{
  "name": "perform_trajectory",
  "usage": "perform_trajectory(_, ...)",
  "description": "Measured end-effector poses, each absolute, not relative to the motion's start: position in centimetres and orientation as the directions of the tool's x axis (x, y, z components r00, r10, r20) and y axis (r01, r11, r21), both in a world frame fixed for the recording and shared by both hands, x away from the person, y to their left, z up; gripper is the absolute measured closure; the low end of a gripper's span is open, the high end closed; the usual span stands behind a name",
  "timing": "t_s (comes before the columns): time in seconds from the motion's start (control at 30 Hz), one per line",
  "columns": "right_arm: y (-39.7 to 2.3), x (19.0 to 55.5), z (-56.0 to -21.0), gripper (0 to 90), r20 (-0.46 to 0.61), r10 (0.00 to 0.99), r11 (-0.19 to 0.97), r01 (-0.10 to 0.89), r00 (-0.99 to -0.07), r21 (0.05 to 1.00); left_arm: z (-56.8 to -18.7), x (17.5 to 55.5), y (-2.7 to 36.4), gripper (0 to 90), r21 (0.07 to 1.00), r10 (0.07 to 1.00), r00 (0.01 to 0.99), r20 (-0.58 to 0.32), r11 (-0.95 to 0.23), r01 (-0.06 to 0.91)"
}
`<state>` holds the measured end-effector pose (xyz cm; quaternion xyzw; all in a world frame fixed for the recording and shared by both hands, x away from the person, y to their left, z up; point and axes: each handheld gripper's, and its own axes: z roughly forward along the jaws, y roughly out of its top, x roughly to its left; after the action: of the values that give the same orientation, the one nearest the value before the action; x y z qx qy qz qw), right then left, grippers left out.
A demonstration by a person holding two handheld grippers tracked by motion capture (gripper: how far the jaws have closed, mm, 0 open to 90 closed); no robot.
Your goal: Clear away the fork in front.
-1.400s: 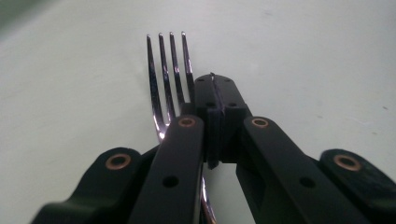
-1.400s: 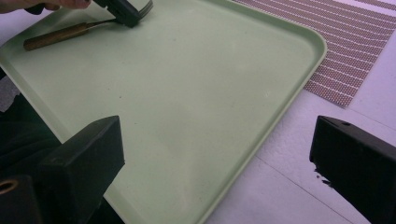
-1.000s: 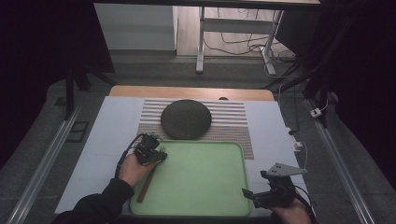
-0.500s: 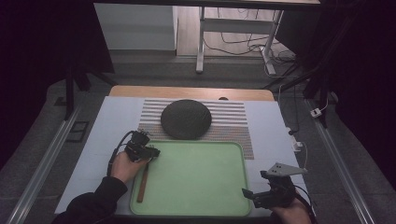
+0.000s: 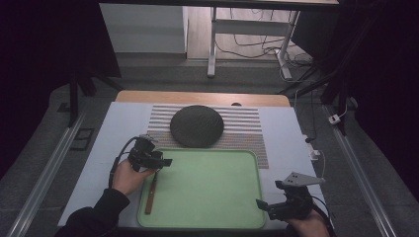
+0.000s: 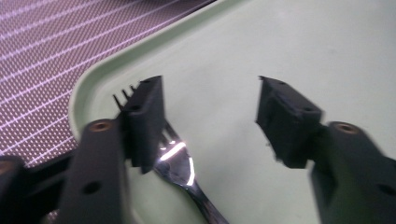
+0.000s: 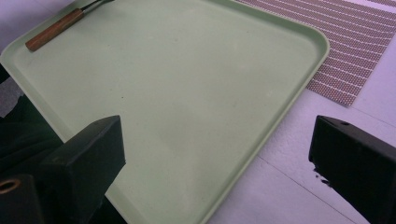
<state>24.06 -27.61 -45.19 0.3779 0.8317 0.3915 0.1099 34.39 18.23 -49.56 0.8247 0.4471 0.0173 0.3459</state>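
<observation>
Fork [image 6: 180,163] lies in the green tray [image 5: 217,197], at its left edge. Left gripper [image 6: 210,116] w/ jaws just opening, apart; fork head beneath, partly behind one jaw, prob. not touching. Right gripper [image 7: 215,154] jaws wide open over tray's near right corner, nothing between.

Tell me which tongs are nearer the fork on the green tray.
Left. The left tongs hang just above the fork, jaws just opened and off it. The right tongs sit at the tray's opposite, near-right corner.
</observation>
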Motion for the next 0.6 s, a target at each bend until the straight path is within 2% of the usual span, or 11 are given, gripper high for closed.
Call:
perform_trajectory(0.07,-27.6,24.0,-45.2,3.7,0.112,0.715,0.408,0.543,-0.69,0.734,-49.1,33.8,18.4,29.9,0.599,0.737,0.614,-0.281,-0.365,0.712)
perform_trajectory(0.17,-27.6,24.1,-45.2,3.7,0.113,0.717,0.407,0.544,-0.688,0.734,-48.5,33.0,18.6,27.7,0.607,0.724,0.632,-0.277,-0.378,0.699)
perform_trajectory(0.27,-27.7,24.1,-45.2,3.7,0.118,0.721,0.398,0.548,-0.682,0.735,-47.6,32.0,18.9,20.7,0.629,0.705,0.65,-0.284,-0.375,0.681)
perform_trajectory(0.37,-27.7,24.1,-45.2,3.7,0.123,0.721,0.394,0.549,-0.682,0.737,-47.0,31.0,19.4,17.5,0.646,0.695,0.662,-0.282,-0.373,0.666)
perform_trajectory(0.6,-27.8,24.1,-45.2,3.6,0.13,0.726,0.388,0.558,-0.676,0.734,-46.4,28.5,21.1,9.3,0.67,0.692,0.659,-0.294,-0.343,0.659)
